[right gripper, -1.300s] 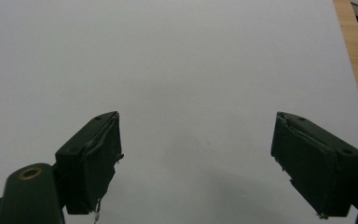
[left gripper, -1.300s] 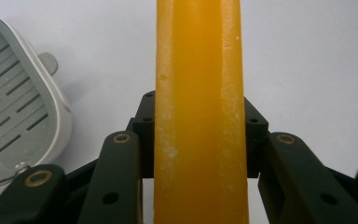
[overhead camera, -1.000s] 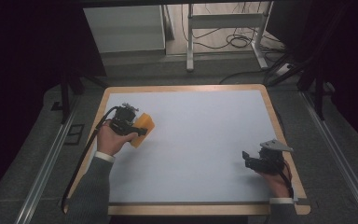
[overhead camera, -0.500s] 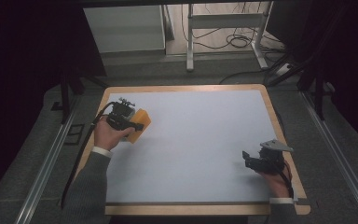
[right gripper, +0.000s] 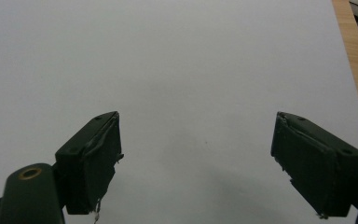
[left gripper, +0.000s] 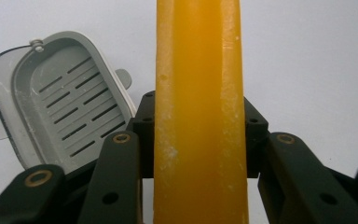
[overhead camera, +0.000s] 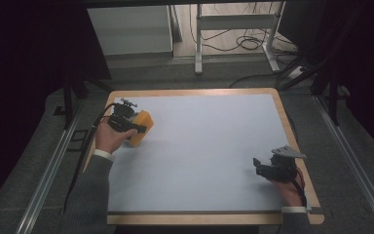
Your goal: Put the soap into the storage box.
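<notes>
Your left gripper point(left gripper: 200, 154) is black with brass-coloured rivets, and the block point(left gripper: 200, 112) between its jaws is a deep yellow-orange, flecked with pale whitish scuffs. Left of that block lies a grey soap dish point(left gripper: 60, 107) with a white rim and rows of dark slanted slots. Under the block, the table point(overhead camera: 292, 129) shows a pale blue-grey mat framed by light wood. Far from the block, your right gripper point(right gripper: 196, 163) is black too.
</notes>
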`<state>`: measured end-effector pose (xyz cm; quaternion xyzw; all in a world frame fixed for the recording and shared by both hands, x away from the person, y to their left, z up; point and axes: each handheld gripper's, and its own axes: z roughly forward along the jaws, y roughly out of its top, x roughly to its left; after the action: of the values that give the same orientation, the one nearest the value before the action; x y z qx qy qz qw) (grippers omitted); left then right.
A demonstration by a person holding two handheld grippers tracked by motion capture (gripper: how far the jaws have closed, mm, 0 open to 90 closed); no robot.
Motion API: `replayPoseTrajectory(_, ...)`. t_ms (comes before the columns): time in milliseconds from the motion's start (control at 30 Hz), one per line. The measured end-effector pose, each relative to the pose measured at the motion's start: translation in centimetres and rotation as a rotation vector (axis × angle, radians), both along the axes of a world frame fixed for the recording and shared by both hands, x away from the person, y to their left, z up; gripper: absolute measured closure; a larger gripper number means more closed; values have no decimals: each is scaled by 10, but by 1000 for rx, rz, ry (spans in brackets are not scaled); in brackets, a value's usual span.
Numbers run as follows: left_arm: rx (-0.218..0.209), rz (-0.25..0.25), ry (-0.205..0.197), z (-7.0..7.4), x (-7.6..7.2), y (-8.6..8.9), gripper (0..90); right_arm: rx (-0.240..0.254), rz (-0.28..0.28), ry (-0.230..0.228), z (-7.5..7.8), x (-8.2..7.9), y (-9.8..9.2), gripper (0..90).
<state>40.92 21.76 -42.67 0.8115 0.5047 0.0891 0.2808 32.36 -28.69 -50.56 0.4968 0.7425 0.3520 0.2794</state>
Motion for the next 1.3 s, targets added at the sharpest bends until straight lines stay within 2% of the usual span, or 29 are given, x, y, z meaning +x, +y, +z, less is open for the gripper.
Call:
replayPoseTrajectory(867,-11,60,21,-2,19,16,609,-1,-2,1,0,0,0,158)
replayPoseTrajectory(1100,-30,81,19,-1,23,24,609,-1,-2,1,-1,0,0,158)
replayPoseTrajectory(1300,-33,93,40,-3,29,30,609,-1,-2,2,-1,0,0,158)
